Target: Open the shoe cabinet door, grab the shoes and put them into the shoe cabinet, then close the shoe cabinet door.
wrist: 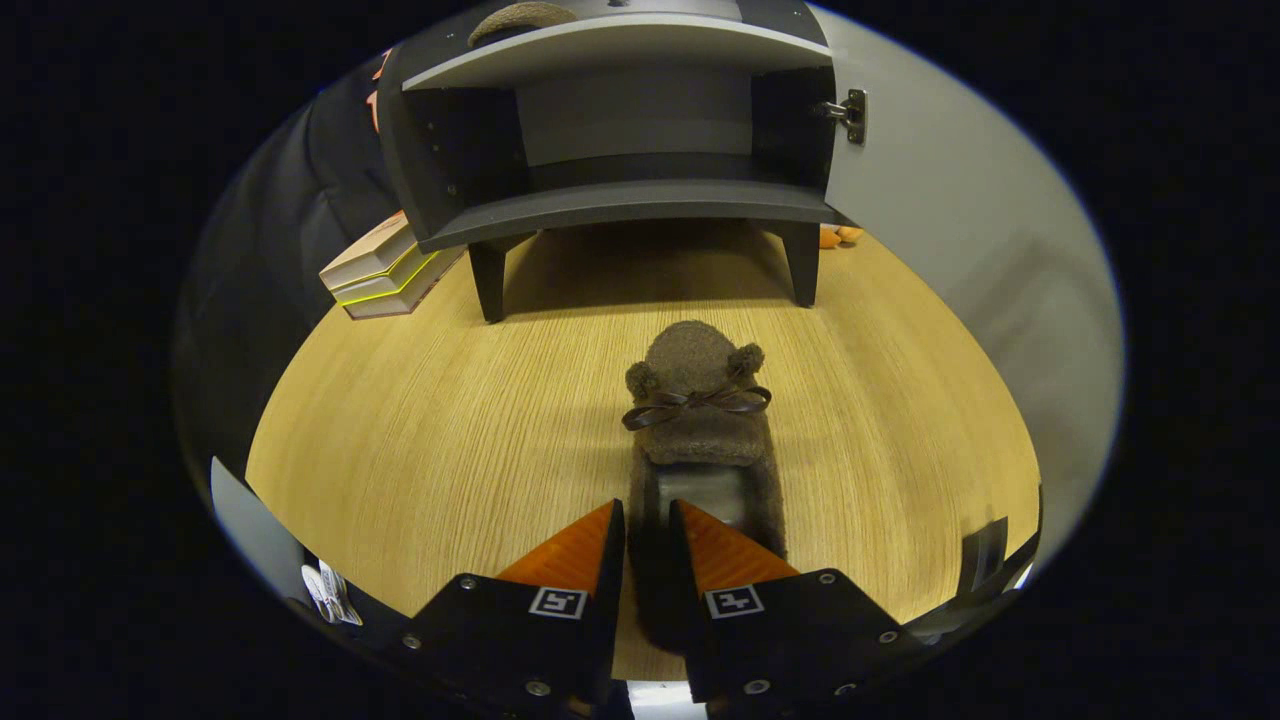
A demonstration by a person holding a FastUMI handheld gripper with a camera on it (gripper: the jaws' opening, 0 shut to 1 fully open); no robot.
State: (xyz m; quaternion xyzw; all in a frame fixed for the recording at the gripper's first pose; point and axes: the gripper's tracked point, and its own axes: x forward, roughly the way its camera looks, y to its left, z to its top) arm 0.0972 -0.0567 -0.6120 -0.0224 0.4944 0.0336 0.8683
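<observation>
Wooden tabletop (pixel 400 440), open shoe cabinet (pixel 620 200), fingers (pixel 648 530) clenched on brown slipper's (pixel 700 400) heel wall

Hidden and cut-off items, gripper view

Slipper (pixel 700 420): heel wall sits between the fingers of the tongs (pixel 647 525), grip contact not resolvable; rear part covered by them. Second brown fuzzy item (pixel 520 18) on the shoe cabinet (pixel 620 205) top: front edge only, remainder cut off. Open cabinet door (pixel 960 220): far side cut off. Cabinet interior: side corners in shadow. Stacked boxes (pixel 385 275): partly behind cabinet wall. Small orange objects (pixel 840 236) behind right leg: too small to identify.
</observation>
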